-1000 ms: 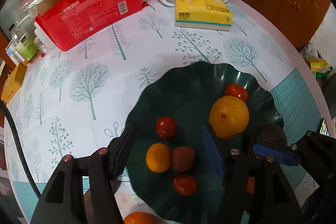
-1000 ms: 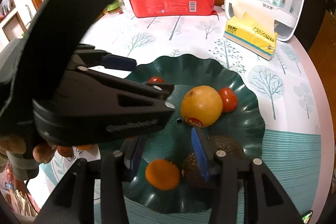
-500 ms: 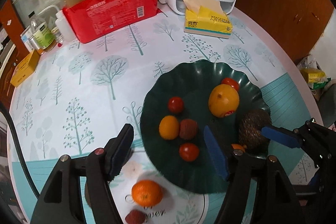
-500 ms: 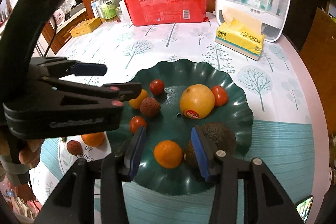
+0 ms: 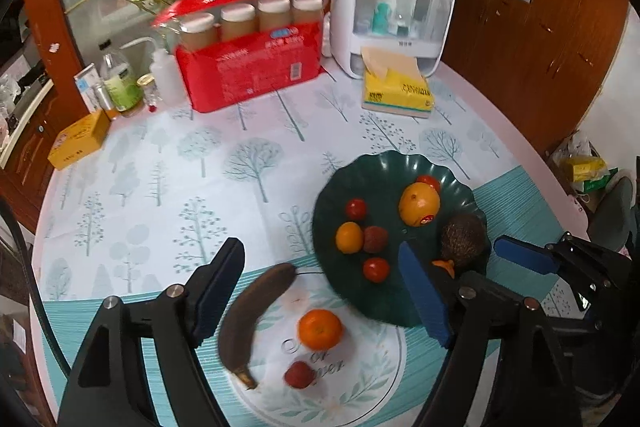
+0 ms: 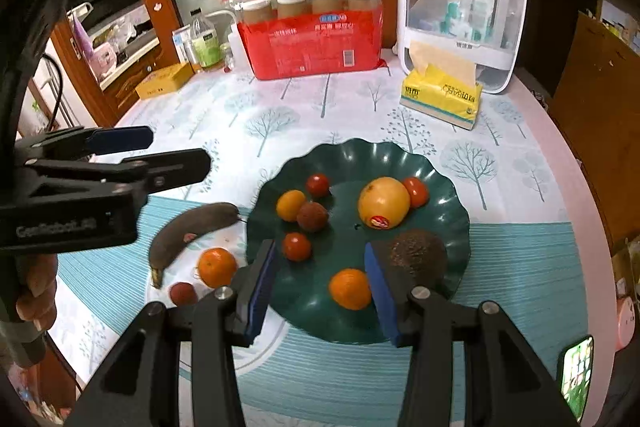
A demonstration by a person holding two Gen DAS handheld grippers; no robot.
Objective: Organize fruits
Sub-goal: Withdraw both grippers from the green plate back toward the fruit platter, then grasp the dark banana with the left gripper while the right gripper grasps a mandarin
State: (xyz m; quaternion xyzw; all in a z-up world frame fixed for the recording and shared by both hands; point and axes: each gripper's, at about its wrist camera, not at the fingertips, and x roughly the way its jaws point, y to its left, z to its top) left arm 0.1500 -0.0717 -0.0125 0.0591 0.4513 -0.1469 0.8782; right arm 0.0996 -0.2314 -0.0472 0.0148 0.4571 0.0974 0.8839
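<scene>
Both the left gripper (image 5: 320, 291) and right gripper (image 6: 320, 277) hung wide and empty (nothing between the pads), so the banana (image 5: 256, 315), lying left of the plate (image 5: 328, 227), wanted a mid-body pinch.

Left gripper (image 5: 320, 291) open, empty, above banana (image 5: 252, 311), orange (image 5: 320, 329); green plate (image 5: 400, 163) right.

Plate (image 6: 448, 183) sits right of the loose fruit on my table.
Banana (image 6: 188, 231), tangerine (image 6: 217, 266) and lychee (image 6: 183, 293) lie off its left rim.
</scene>
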